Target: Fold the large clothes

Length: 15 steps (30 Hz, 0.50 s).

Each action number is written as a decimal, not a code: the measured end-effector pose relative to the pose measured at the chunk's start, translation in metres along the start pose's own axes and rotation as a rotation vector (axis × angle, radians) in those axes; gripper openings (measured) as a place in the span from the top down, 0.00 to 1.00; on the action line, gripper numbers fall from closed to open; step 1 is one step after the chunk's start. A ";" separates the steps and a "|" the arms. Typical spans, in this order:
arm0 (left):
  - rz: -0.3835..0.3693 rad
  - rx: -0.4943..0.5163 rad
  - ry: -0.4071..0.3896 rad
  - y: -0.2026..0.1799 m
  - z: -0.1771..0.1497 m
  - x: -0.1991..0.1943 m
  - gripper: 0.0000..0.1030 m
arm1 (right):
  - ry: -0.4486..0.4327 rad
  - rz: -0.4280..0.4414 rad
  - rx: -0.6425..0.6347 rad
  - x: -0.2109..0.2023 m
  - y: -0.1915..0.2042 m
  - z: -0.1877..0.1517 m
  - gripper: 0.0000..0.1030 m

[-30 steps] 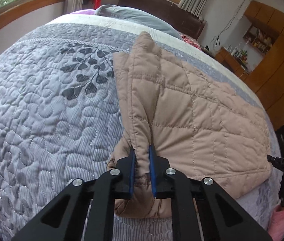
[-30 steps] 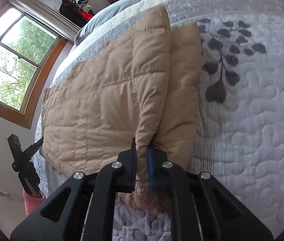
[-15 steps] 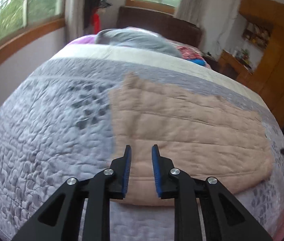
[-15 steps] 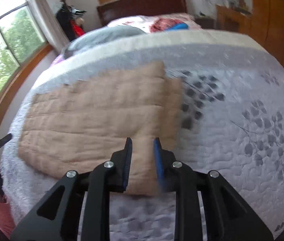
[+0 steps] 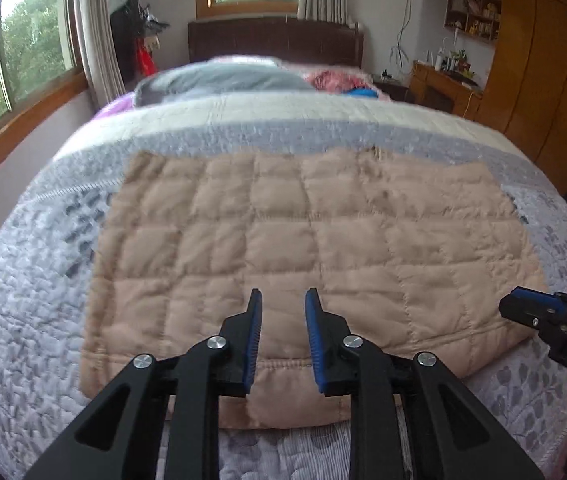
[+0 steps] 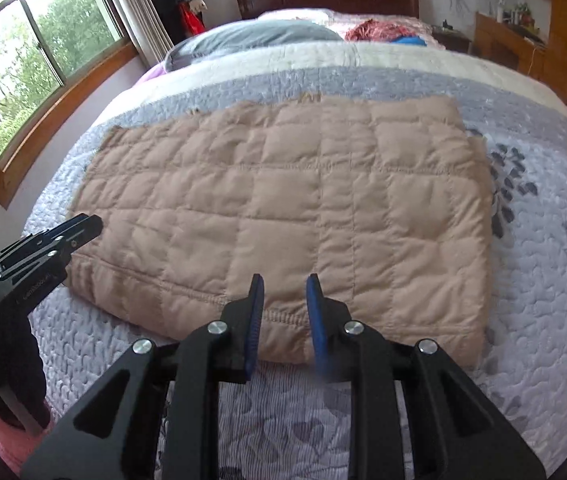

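Note:
A tan quilted jacket [image 5: 303, 248] lies flat as a wide rectangle on the grey quilted bedspread [image 5: 23, 320]; it also shows in the right wrist view [image 6: 291, 208]. My left gripper [image 5: 283, 300] is open and empty, above the jacket's near hem. My right gripper [image 6: 285, 286] is open and empty, also above the near hem. The right gripper shows at the right edge of the left wrist view [image 5: 531, 308]; the left gripper shows at the left of the right wrist view [image 6: 79, 228].
Pillows [image 5: 223, 80] and a dark headboard [image 5: 275, 40] lie at the far end of the bed. Windows [image 6: 23, 60] are on the left and wooden cabinets [image 5: 543, 60] on the right. Something pink [image 6: 3, 440] sits low by the bed's near left corner.
Both grippers let go of the jacket's edges and opened. They drew back from the jacket, which now lies flat on the bed.

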<state>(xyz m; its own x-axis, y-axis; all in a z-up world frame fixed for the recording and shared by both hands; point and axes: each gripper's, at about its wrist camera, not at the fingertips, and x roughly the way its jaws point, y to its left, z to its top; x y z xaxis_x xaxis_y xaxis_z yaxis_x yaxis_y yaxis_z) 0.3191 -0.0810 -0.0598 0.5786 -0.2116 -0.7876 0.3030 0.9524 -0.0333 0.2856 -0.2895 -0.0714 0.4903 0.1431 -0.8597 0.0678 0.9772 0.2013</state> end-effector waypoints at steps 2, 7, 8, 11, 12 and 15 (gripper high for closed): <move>-0.003 -0.005 0.033 0.000 -0.005 0.014 0.78 | 0.017 -0.011 -0.005 0.009 -0.001 -0.002 0.78; -0.018 0.001 0.063 0.000 -0.017 0.034 0.78 | 0.054 -0.032 -0.017 0.036 -0.003 -0.008 0.80; -0.027 0.000 0.063 0.002 -0.020 0.037 0.78 | 0.053 -0.035 -0.020 0.039 -0.003 -0.010 0.79; -0.043 -0.002 0.054 0.005 -0.024 0.039 0.78 | 0.031 -0.054 -0.032 0.046 -0.001 -0.016 0.79; -0.042 0.000 0.052 0.006 -0.026 0.039 0.78 | 0.022 -0.061 -0.035 0.047 -0.001 -0.017 0.79; -0.025 0.010 0.041 0.005 -0.029 0.039 0.78 | 0.002 -0.075 -0.048 0.048 0.001 -0.019 0.79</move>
<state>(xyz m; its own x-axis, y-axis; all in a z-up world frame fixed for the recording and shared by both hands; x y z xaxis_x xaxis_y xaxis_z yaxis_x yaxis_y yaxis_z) 0.3214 -0.0778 -0.1080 0.5391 -0.2257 -0.8114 0.3242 0.9448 -0.0474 0.2922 -0.2783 -0.1212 0.4838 0.0694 -0.8724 0.0628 0.9915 0.1137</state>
